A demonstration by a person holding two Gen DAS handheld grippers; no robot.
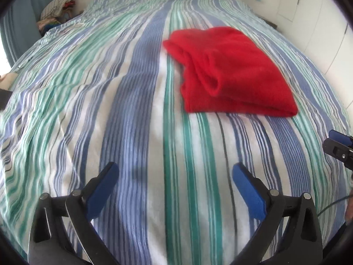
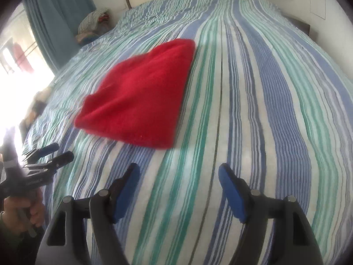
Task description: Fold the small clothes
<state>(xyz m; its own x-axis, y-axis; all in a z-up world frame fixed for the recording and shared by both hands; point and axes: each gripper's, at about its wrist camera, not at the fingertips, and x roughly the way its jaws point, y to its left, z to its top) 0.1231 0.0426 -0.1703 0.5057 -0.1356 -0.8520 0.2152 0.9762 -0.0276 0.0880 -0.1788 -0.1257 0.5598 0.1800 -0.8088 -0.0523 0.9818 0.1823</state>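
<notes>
Striped bed (image 1: 136,101) carries one folded red garment (image 1: 229,72), lying flat. Left tongs (image 1: 175,172) and right tongs (image 2: 179,172): both spread wide, holding nothing.

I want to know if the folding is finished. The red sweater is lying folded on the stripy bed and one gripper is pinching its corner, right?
Not quite. The red sweater does lie folded on the striped bed, but nothing pinches it. Both wrist views show the left gripper and right gripper with jaws open and empty, away from the sweater.
</notes>
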